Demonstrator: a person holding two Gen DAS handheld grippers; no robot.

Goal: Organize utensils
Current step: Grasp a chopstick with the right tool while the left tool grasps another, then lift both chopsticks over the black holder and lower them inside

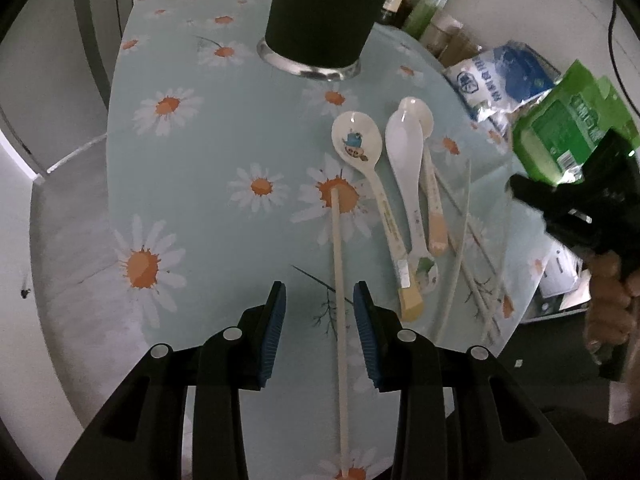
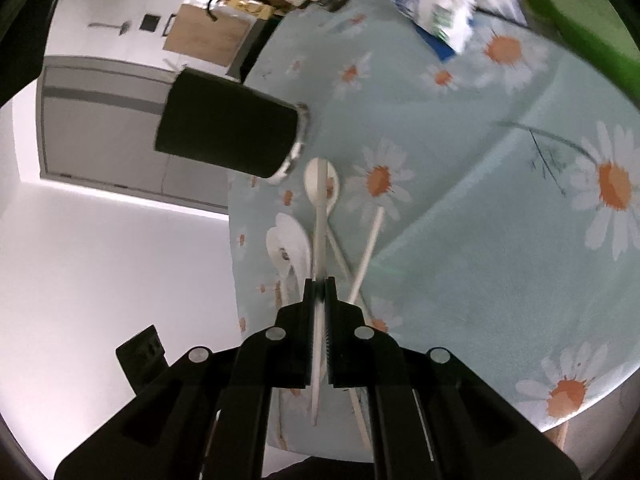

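My right gripper is clamped on a white spoon; my left gripper stands open astride a chopstick. Daisy tablecloth, black cup. Only the right view shows the cabinet.

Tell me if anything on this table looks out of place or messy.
The utensils are loose on the daisy tablecloth rather than in the black cup: three spoons lie side by side, thin chopsticks crisscross beside them, and one chopstick lies apart. No spills or damage visible.
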